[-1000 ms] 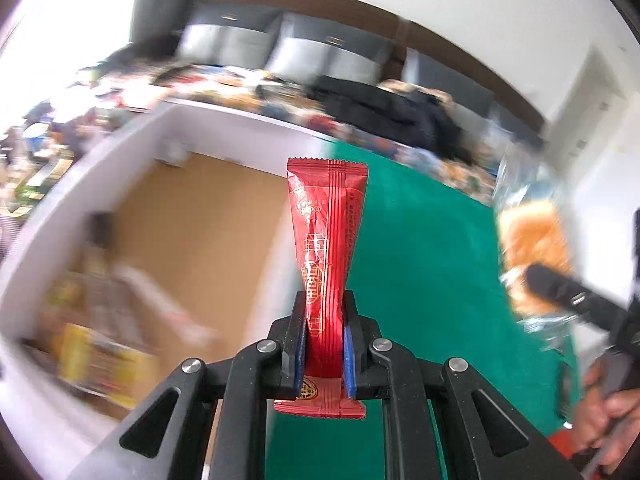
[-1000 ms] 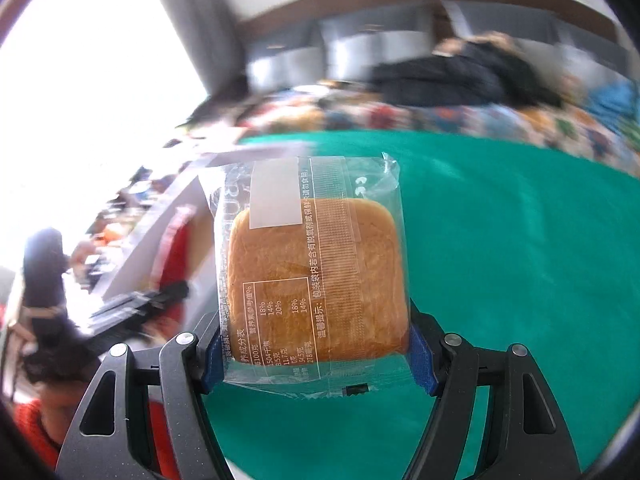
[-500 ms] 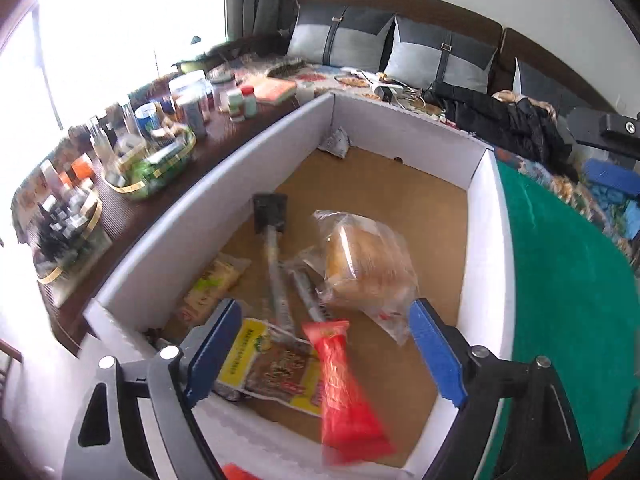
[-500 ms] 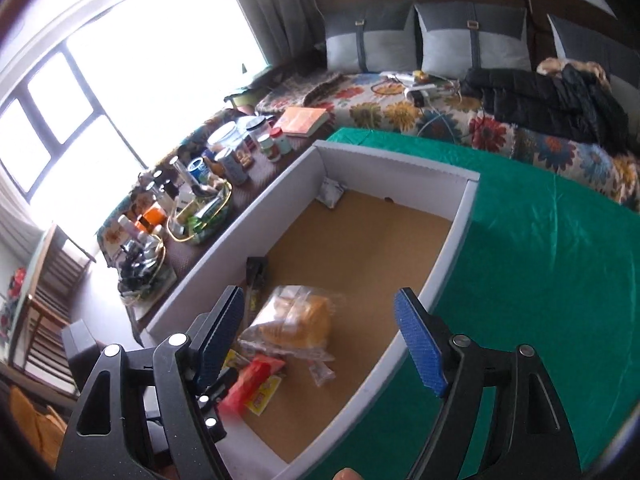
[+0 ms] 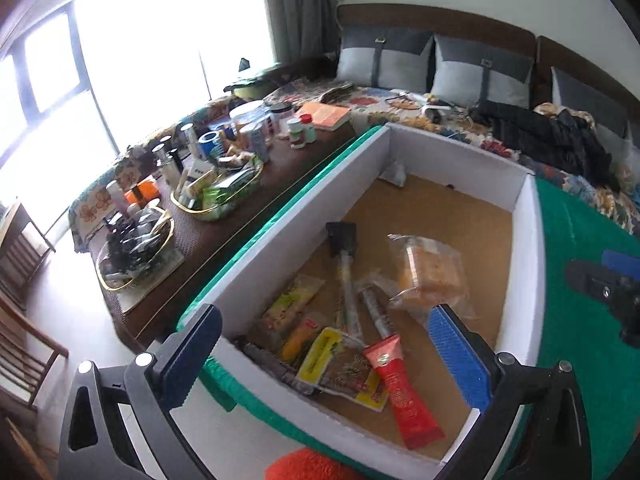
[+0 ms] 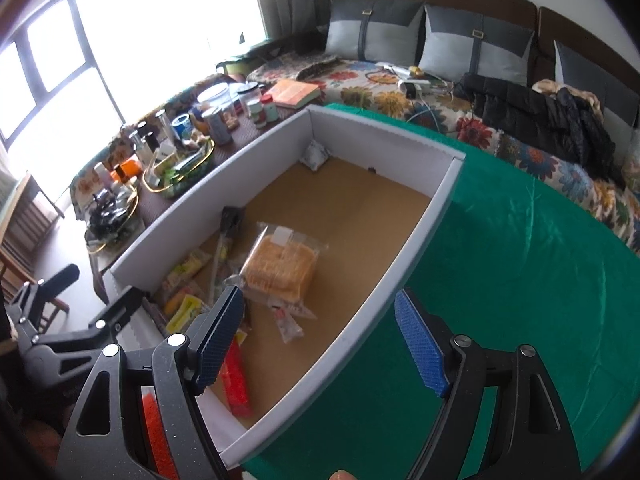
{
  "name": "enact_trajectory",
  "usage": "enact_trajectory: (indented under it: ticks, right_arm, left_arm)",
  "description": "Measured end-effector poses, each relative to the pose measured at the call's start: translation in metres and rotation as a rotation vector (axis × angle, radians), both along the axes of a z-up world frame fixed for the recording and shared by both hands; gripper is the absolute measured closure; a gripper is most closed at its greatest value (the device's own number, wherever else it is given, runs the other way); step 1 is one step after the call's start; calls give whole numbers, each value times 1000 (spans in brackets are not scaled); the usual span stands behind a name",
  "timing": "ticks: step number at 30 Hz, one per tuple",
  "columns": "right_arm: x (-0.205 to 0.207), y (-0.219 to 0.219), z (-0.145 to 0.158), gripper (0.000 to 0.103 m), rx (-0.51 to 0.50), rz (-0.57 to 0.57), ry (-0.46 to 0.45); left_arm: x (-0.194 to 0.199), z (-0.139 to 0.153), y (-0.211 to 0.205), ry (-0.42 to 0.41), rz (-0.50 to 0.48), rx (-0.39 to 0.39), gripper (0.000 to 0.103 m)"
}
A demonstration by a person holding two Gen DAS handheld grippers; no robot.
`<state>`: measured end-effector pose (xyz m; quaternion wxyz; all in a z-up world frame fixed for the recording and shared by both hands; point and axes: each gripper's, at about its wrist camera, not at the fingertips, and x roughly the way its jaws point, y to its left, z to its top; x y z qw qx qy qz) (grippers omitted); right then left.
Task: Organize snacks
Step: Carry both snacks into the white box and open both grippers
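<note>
Left wrist view: the left tool (image 5: 324, 344) hangs spread and empty above the near end of the white box (image 5: 304, 204). A second ago it pinched the red snack stick (image 5: 404, 392); that stick now lies on the box floor beside the other packets, with the wrapped cake (image 5: 430, 276) just beyond.

Right wrist view: the right tool (image 6: 320, 336) is likewise spread wide, its cake (image 6: 280, 268) dropped into the box mid-floor. The green counter (image 6: 500, 280) shows no snacks in sight, so both items count as sorted.
</note>
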<state>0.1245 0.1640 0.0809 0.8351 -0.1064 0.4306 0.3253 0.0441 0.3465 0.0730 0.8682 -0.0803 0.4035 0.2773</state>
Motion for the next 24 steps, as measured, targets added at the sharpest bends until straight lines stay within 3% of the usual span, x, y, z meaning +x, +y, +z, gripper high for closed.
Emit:
enact_trajectory:
  ticks: [9, 18, 24]
  right_arm:
    - [-12, 15, -7, 22, -45, 37, 8]
    - [-13, 21, -9, 22, -59, 39, 7]
    - [-14, 22, -9, 22, -56, 41, 14]
  left_arm:
    - [-6, -7, 7, 26, 10, -55, 1]
    - [-8, -2, 11, -21, 16, -93, 1]
    - [-6, 1, 10, -22, 17, -73, 1]
